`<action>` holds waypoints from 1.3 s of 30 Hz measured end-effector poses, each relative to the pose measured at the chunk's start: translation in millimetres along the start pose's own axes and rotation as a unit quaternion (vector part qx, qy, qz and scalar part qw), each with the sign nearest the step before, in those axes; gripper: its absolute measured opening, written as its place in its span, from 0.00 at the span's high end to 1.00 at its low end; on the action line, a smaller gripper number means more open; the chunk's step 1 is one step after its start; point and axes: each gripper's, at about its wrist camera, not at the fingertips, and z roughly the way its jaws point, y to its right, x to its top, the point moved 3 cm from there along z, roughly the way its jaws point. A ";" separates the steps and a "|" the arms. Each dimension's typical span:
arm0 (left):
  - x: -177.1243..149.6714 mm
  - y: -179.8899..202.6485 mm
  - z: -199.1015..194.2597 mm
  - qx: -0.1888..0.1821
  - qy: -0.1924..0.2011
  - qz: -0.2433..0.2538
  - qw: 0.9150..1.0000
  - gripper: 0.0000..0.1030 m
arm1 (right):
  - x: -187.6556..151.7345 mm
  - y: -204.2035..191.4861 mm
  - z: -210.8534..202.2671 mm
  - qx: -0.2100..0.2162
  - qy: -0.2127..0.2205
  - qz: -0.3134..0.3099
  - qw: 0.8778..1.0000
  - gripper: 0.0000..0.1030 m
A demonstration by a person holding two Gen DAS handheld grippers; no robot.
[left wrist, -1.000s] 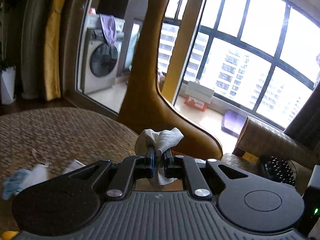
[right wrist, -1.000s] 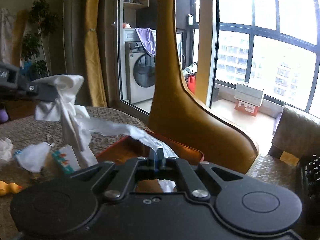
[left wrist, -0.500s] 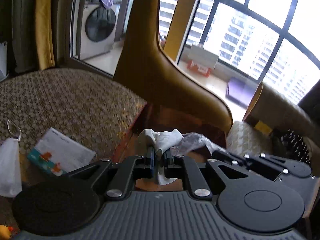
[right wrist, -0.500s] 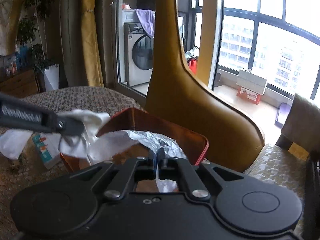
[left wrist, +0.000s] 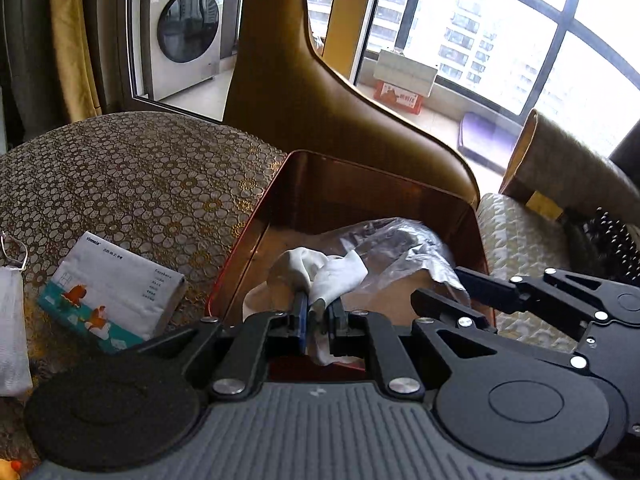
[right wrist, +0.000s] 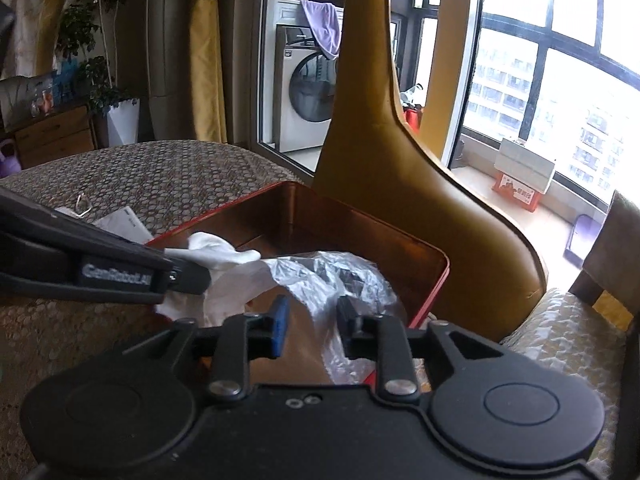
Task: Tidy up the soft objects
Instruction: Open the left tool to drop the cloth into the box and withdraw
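So the white cloth (left wrist: 320, 276) was pinched tight between the fingers of the left gripper (left wrist: 318, 316), bunched up and poking out past the tips, and it was hung right over the inside of the red tin box (left wrist: 256, 236), not yet laid on the bottom as far as could be told. No long axis to speak of, just a crumpled wad.

The clear plastic bag (right wrist: 332, 276) was already slumped inside the box, against the right-hand wall. The right gripper (right wrist: 312, 328) was caught with its jaws opening; the bag's film was draped loosely between them, and no pad was seen pressing on it.

What the next bit probably hinged on: the cloth was sitting straight above the box floor, just left of the bag, so a release by the left fingers was all that looked needed. The tissue pack (left wrist: 116, 292) was left outside on the patterned tablecloth (left wrist: 132, 176).
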 end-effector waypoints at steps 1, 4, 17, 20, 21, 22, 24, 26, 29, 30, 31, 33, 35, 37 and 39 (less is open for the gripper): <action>-0.3 0.4 0.7 -0.001 0.000 0.002 1.000 0.90 | -0.4 -0.2 -0.3 0.003 -0.002 0.000 1.000 0.70; -1.2 1.7 2.3 0.001 -0.001 0.011 1.000 0.89 | 0.2 0.5 -1.5 0.009 -0.009 -0.001 1.000 0.65; -4.8 -1.5 -17.3 0.001 0.017 0.012 1.000 0.40 | 0.3 -2.1 -18.0 0.030 -0.014 0.009 0.999 0.44; -6.8 -4.1 -31.5 -0.001 0.027 0.008 1.000 0.36 | 2.4 -4.1 -26.3 0.032 -0.009 0.008 0.999 0.39; -7.6 -5.0 -36.9 -0.004 0.029 0.007 1.000 0.36 | 2.9 -4.4 -30.1 0.033 -0.006 0.009 0.999 0.38; -8.3 -5.6 -41.4 -0.006 0.030 0.007 0.999 0.36 | 3.9 -5.1 -33.6 0.034 -0.004 0.009 0.999 0.35; -10.8 -7.3 -52.5 -0.006 0.034 0.009 0.999 0.36 | 5.2 -6.7 -41.2 0.035 0.000 0.011 0.999 0.32; -13.6 -9.0 -63.9 -0.007 0.040 0.009 0.999 0.36 | 6.1 -7.3 -49.3 0.038 0.005 0.015 0.999 0.27; -17.4 -12.8 -84.2 -0.008 0.048 0.007 0.999 0.36 | 7.9 -11.7 -62.4 0.038 0.016 0.015 0.999 0.21; -18.2 -14.2 -89.8 -0.009 0.051 0.006 0.999 0.36 | 8.6 -13.4 -67.0 0.037 0.020 0.013 0.999 0.20; -19.6 -15.8 -96.3 -0.008 0.053 0.004 0.999 0.36 | 9.5 -15.4 -71.6 0.037 0.024 0.012 0.999 0.17; -22.7 -19.7 -109.7 -0.007 0.054 -0.002 0.999 0.36 | 11.7 -19.7 -81.5 0.041 0.032 0.015 0.999 0.14; -25.6 -24.4 -120.8 -0.012 0.053 -0.011 0.998 0.36 | 13.6 -24.6 -90.2 0.047 0.038 0.017 0.998 0.12; -29.1 -28.8 -133.4 -0.015 0.055 -0.017 0.998 0.36 | 16.0 -30.5 -99.1 0.056 0.044 0.019 0.997 0.09; -32.6 -33.3 -147.2 -0.015 0.059 -0.020 0.998 0.36 | 17.2 -37.0 -106.9 0.066 0.050 0.020 0.996 0.08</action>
